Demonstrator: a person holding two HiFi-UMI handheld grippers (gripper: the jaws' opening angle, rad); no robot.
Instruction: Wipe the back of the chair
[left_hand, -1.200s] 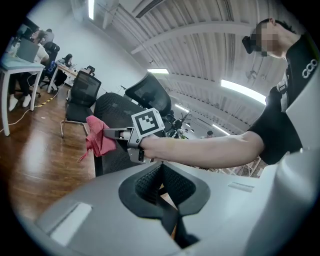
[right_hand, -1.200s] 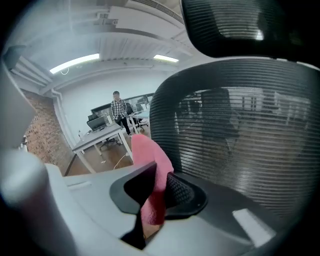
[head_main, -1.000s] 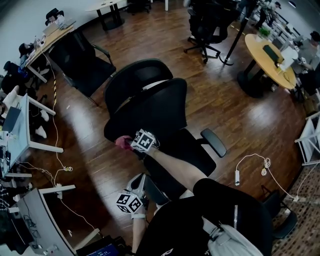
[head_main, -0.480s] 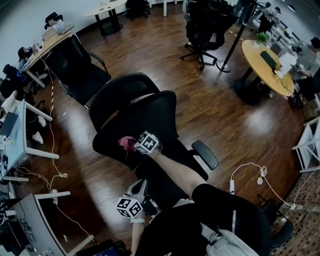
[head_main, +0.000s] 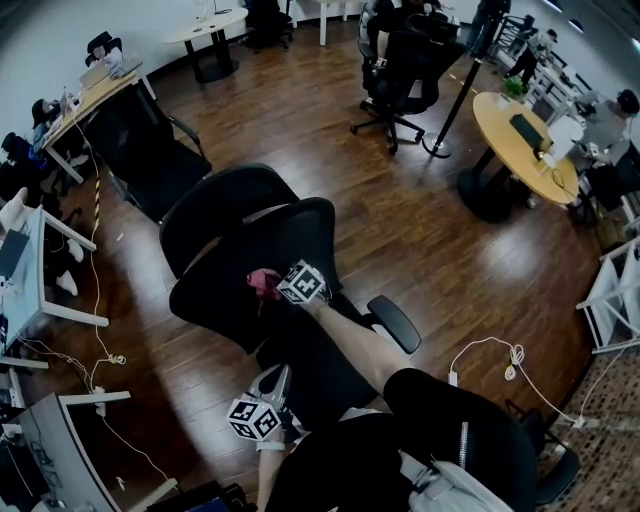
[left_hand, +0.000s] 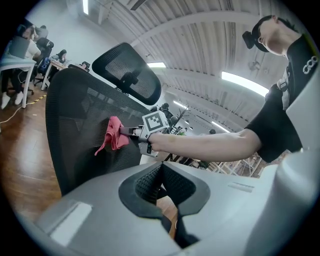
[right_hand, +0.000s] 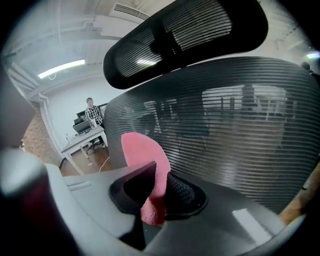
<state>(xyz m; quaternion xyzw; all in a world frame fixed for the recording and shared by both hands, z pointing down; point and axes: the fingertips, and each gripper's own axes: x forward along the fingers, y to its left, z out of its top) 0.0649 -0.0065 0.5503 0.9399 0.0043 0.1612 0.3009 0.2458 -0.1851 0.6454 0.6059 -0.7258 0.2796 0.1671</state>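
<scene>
Right gripper (head_main: 276, 287), jaws clamped on the pink cloth (head_main: 262, 282), has slid from the chair back's (head_main: 290, 235) edge toward its middle, so wiping is under way.

Dark wood floor (head_main: 330, 160): mesh chair (head_main: 255, 245), round table (head_main: 520, 140), desks (head_main: 28, 275) standing; white cable (head_main: 487, 343) lying.

Open-plan office: desks (head_main: 95, 92), swivel chairs (head_main: 405, 55), round meeting table (head_main: 505, 125).

Two grippers (head_main: 283, 372) (head_main: 272, 287), one pink cloth (head_main: 262, 282), one round wooden table (head_main: 505, 125), at least three chairs (head_main: 265, 245) (head_main: 150, 150) (head_main: 405, 60)
</scene>
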